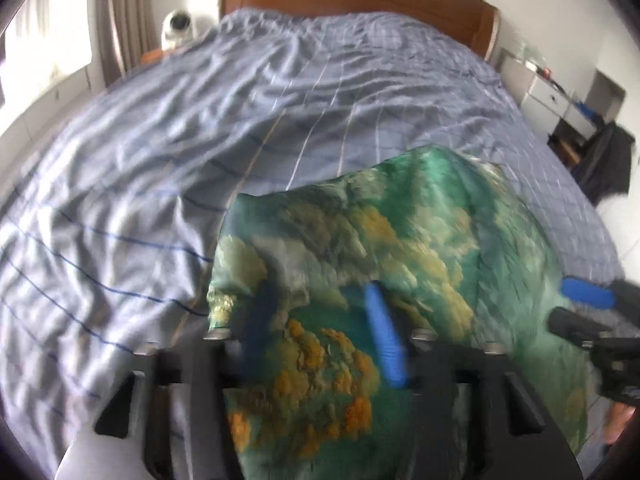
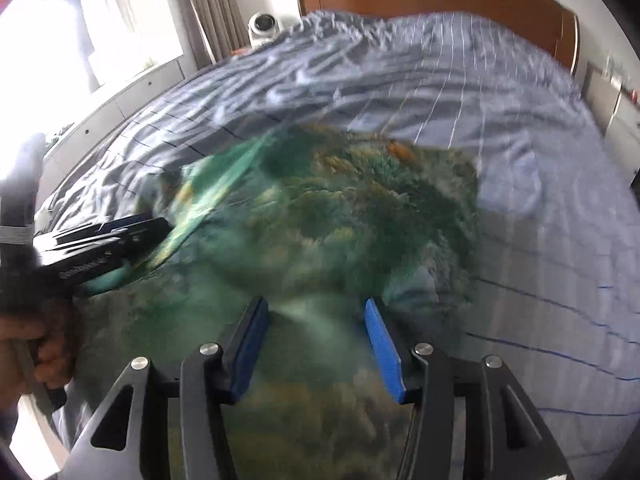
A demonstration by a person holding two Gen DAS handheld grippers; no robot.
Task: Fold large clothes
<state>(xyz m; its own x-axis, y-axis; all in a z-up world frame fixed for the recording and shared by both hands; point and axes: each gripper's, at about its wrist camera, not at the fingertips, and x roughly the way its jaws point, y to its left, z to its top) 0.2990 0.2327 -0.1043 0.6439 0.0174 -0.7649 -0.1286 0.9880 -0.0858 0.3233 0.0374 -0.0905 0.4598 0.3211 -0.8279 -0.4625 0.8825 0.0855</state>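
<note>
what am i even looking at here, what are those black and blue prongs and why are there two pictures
There is no robot: a person holds a two-finger gripper in each hand, each carrying a wide-angle camera that looks along its blue-padded fingers. One picture is from the left gripper, the other from the right gripper. Both look down on a bed with a blue checked cover, where a green and orange printed garment lies. Both grippers' jaws stand apart over the cloth; blur hides whether either grips it.

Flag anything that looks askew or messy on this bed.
The green patterned garment lies bunched and uneven near the foot of the bed, not yet squared. The blue striped bedcover under it is heavily wrinkled. Nothing looks spilled or damaged.
</note>
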